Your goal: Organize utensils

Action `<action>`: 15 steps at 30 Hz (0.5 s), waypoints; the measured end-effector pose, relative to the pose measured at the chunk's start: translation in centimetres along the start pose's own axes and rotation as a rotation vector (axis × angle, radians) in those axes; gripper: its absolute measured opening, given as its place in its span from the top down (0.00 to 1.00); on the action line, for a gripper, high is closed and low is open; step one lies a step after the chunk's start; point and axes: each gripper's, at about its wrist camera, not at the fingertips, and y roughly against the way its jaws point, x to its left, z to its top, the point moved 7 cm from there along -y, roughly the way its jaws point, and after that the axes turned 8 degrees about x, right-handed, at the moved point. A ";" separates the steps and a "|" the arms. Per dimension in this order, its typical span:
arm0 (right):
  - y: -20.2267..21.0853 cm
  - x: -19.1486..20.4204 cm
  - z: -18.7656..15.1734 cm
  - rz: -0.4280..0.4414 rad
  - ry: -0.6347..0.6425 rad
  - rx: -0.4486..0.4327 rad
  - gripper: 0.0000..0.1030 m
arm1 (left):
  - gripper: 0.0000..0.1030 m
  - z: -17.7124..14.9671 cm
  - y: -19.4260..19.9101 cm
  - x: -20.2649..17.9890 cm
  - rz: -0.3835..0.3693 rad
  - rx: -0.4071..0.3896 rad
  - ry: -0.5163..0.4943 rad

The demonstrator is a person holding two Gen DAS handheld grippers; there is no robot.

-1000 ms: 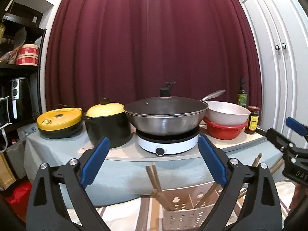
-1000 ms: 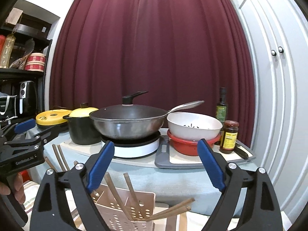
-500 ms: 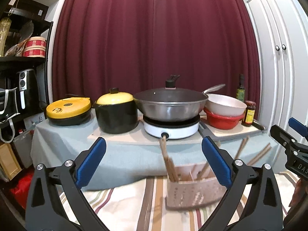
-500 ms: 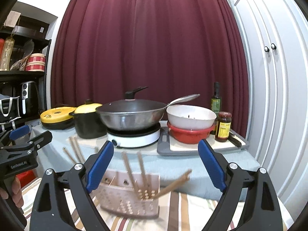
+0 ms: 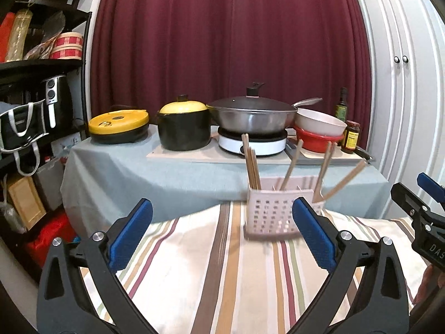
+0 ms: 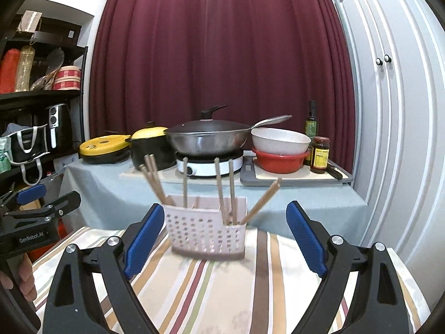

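Pale perforated plastic utensil holder (image 6: 207, 235), matt; slim wooden chopsticks (image 6: 222, 192); striped woven cloth (image 6: 222, 286); glossy steel wok (image 6: 207, 142).

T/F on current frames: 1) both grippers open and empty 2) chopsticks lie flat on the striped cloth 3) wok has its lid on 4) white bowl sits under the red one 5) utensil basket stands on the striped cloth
1) True: left gripper and right gripper are open, holding nothing.
2) False: the chopsticks stand in the utensil basket.
3) True: the wok is lidded.
4) False: the white bowl rests on the red bowl.
5) True: it stands on the striped cloth.
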 end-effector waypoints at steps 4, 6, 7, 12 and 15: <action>2.5 0.5 -0.7 0.014 0.015 -0.004 0.16 | 0.04 -1.3 2.7 0.4 0.002 0.004 -0.001; 3.9 0.9 -1.1 0.020 0.024 -0.009 0.16 | 0.04 -2.0 3.9 0.5 0.002 0.010 -0.006; 4.5 1.1 -1.2 0.022 0.027 -0.010 0.16 | 0.04 -2.4 4.7 0.6 0.004 0.015 -0.006; 7.2 2.0 -1.7 0.030 0.048 -0.016 0.16 | 0.04 -3.2 7.5 1.1 -0.001 0.015 0.001; 8.5 2.3 -1.9 0.036 0.051 -0.018 0.16 | 0.04 -3.4 9.1 1.2 0.001 0.006 0.001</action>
